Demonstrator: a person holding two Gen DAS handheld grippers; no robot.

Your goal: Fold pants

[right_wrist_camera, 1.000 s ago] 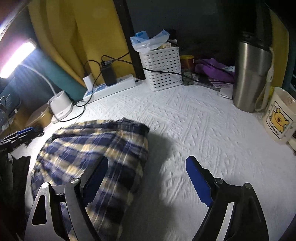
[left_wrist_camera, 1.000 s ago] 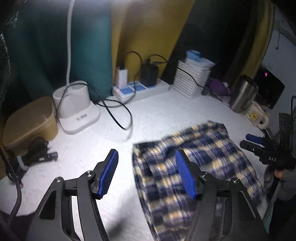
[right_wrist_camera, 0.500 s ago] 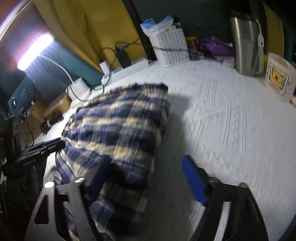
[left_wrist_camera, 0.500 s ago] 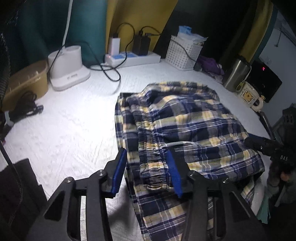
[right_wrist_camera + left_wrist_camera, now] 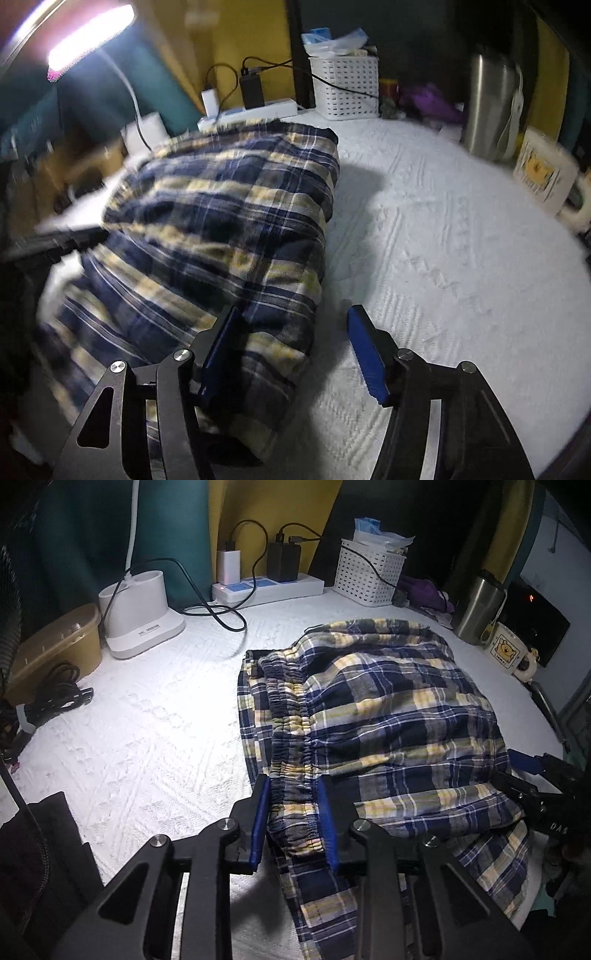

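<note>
One pair of plaid pants (image 5: 376, 716), blue, navy and yellow, lying bunched and partly folded on the white textured cloth (image 5: 147, 731) covering the table, elastic waistband (image 5: 291, 738) turned up along the left edge of the heap. Two grippers at work. Left gripper (image 5: 293, 805) narrowed, its jaws just closing, blue pads pressed on either side of the gathered waistband at the near end. Right gripper (image 5: 291, 332) about half wide, jaws just closing too, one blue pad lying on the plaid fabric and the other over bare cloth beside the pants' right edge, nothing pinched between them; seen also at the right edge of the left wrist view, at the far side of the heap. At the back, one white perforated basket (image 5: 365, 572) holding blue and clear plastic packets, a black cable draped across its front. One power strip (image 5: 269, 587) with two plugs seated in it, one white and one black. One white lamp base (image 5: 140, 616) with a bent stalk rising from it, lamp head lit in the right wrist view. One tan lidded box (image 5: 55, 646), contents hidden. One steel tumbler (image 5: 476, 609) and, just beside it, one white mug (image 5: 508, 651) with a bear picture. One coil of black cable (image 5: 51, 701) at the far left.
</note>
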